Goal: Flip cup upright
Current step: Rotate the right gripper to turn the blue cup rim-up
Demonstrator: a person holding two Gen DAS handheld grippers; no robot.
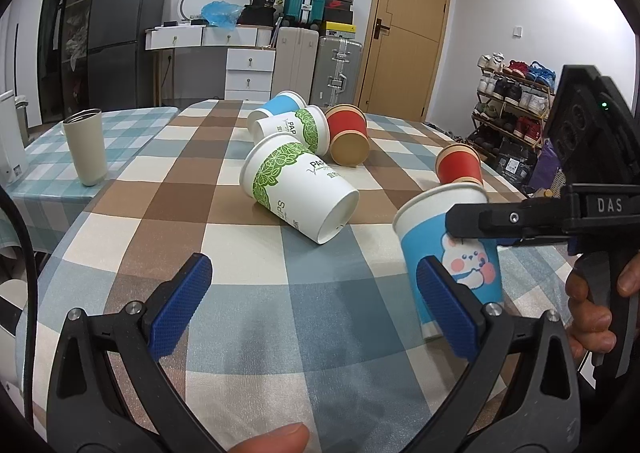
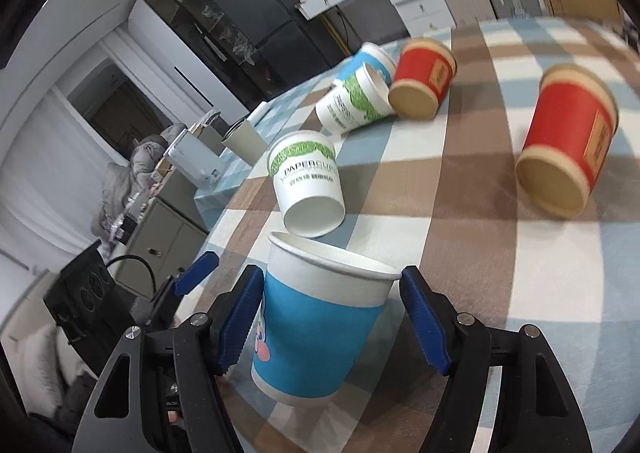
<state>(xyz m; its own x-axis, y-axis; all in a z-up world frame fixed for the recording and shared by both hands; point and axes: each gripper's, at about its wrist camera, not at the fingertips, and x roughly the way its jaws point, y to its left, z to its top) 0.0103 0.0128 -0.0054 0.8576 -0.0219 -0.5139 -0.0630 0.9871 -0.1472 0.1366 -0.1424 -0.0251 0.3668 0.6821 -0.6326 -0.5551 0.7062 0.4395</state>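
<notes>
Over on the far left sat a cream tumbler [image 1: 85,149], upright on the teal-checked cloth beside the main table [image 1: 160,189]. Moving in, the left gripper [image 1: 314,303] hung low over the brown-and-blue checks, its blue pads spread wide apart with nothing between them; its right pad [image 1: 446,307] sat just in front of the blue cup, and contact could not be told.

Centre table, a white cup with a green leaf band [image 1: 298,191] lay on its side, base toward the left camera. Behind it a cluster: a second green-band cup [image 1: 294,129], a blue-and-white cup [image 1: 276,105] and a red cup [image 1: 348,135], all lying down and touching or nearly so.

Then the main event: the blue cup with the cartoon bear [image 2: 320,317], mouth up and tilted slightly, sat between the fingers of the right gripper [image 2: 330,323]. The left pad [image 2: 240,323] was against the cup's wall; the right pad [image 2: 426,327] stood just off the rim, so the jaws looked parted rather than squeezed tight. In the left wrist view the same cup [image 1: 456,253] stood near the table's right side, the right gripper's finger crossing its upper wall.

Farthest right, another red cup [image 2: 568,149] lay on its side, well apart from the cluster.
</notes>
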